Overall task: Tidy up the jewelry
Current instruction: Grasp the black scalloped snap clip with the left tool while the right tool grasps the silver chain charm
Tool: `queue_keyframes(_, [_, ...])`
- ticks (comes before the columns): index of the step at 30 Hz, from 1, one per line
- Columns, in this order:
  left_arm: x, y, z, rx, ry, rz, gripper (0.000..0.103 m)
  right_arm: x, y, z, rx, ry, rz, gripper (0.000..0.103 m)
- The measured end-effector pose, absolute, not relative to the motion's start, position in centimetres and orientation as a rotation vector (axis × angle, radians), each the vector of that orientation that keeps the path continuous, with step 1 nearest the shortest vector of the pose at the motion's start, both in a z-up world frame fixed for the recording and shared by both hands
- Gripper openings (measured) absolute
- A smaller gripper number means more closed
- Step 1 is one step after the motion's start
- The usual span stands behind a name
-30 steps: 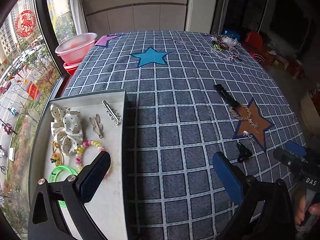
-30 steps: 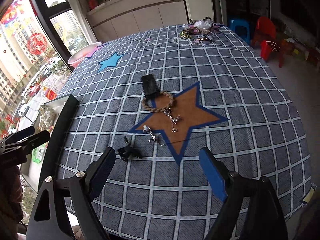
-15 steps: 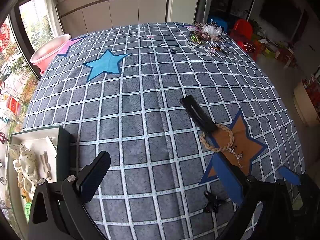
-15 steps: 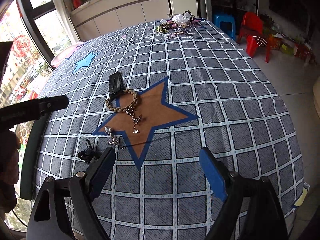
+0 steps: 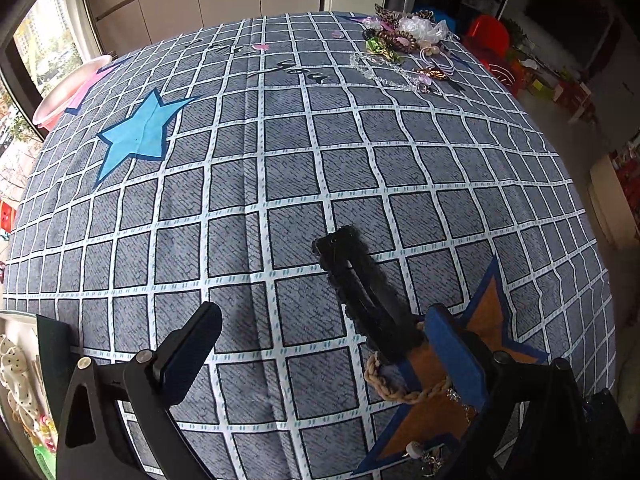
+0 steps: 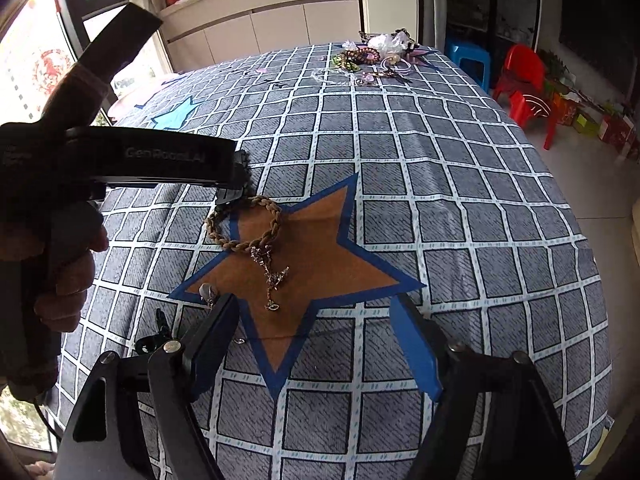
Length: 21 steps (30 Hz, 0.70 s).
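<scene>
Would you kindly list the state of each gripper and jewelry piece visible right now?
left gripper: jaws open, empty, hovering by the black hair clip
right gripper: jaws open, empty
black hair clip: lying flat on the cloth, ungrasped
braided bracelet: lying looped on the orange star, ungrasped
pendant chain: lying loose on the orange star
jewelry pile: heaped at the far edge, untouched
</scene>
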<state>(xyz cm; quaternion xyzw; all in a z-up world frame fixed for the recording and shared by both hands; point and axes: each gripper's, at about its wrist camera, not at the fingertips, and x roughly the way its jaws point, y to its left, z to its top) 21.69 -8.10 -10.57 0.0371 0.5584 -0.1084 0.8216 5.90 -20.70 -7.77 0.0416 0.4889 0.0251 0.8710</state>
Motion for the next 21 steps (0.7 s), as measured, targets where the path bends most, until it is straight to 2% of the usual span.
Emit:
queue_keyframes(2, [22.0, -8.5, -11.0, 0.084, 1.199, -0.230, 0.103, 6.3, -20.3, -8.0, 0.068, 1.018, 0.064, 0.076])
queue_keyframes(4, [22.4, -8.8, -11.4, 0.092, 1.215, -0.228, 0.096, 6.7, -19.7, -8.2, 0.045, 1.015, 0.075, 0.073])
queue_keyframes(8, [22.7, -9.5, -11.5, 0.134, 1.202, -0.223, 0.095, 7.3, -19.0, -8.7, 0.012, 1.010, 0.086, 0.066])
queue_keyframes(14, [22.7, -10.3, -11.0, 0.170, 1.175, -0.264, 0.068, 7.5, -17.7, -9.3, -0.068, 0.975, 0.081, 0.062])
queue_keyframes(16, [22.6, -10.5, -10.9, 0.181, 1.165, -0.282, 0.051, 7.5, -17.5, -9.2, -0.067, 0.970, 0.088, 0.056])
queue_keyframes(17, [22.6, -10.6, -10.8, 0.185, 1.159, -0.287, 0.047, 7.5, -17.4, -9.2, -0.068, 0.969, 0.088, 0.050])
queue_keyframes(18, [22.6, -10.7, -10.8, 0.188, 1.158, -0.289, 0.041, 7.5, -17.4, -9.1, -0.067, 0.968, 0.086, 0.039])
queue_keyframes(19, [22.7, -10.7, -10.8, 0.187, 1.161, -0.293, 0.041, 7.6, -17.4, -9.1, -0.063, 0.969, 0.086, 0.033])
queue_keyframes(21, [23.0, -10.7, -10.8, 0.178, 1.164, -0.298, 0.039, 7.7, -17.4, -9.0, -0.057, 0.974, 0.088, 0.015])
